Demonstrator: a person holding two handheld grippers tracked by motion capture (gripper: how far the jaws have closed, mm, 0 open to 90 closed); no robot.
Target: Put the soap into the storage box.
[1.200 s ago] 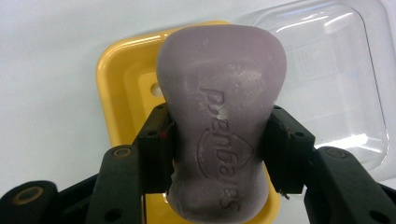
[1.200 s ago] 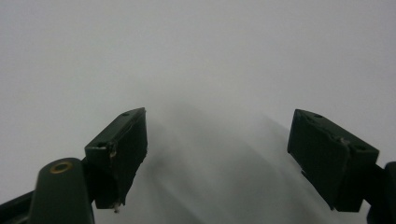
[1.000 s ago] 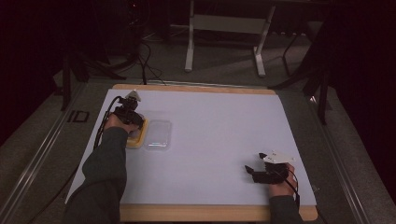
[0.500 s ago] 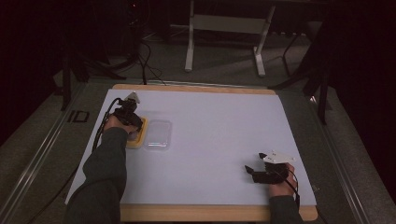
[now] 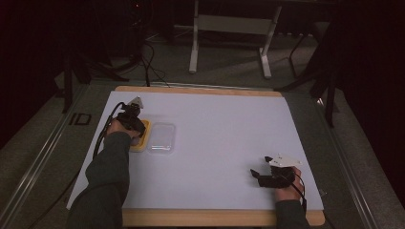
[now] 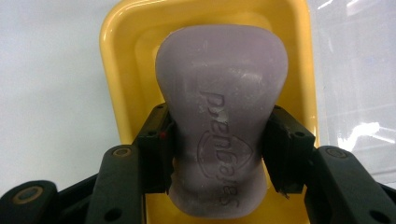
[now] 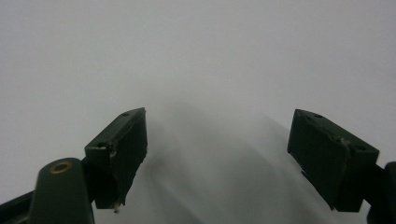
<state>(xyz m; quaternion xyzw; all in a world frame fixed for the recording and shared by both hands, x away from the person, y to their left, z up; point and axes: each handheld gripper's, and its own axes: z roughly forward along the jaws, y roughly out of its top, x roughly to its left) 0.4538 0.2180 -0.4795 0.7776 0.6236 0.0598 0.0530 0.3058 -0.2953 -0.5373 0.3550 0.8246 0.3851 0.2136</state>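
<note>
- Left tongs [image 6: 219, 154] clamp the purple soap bar [image 6: 222, 116] across its narrow waist, over the yellow dish [image 6: 116, 70]; its long axis runs straight ahead of them.
- Right tongs [image 7: 224, 158] gape empty, well apart from that dish.

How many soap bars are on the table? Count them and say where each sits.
1. The purple soap bar lies in the yellow dish at the table's left, with the left gripper shut on its sides, beside a clear lid.
</note>
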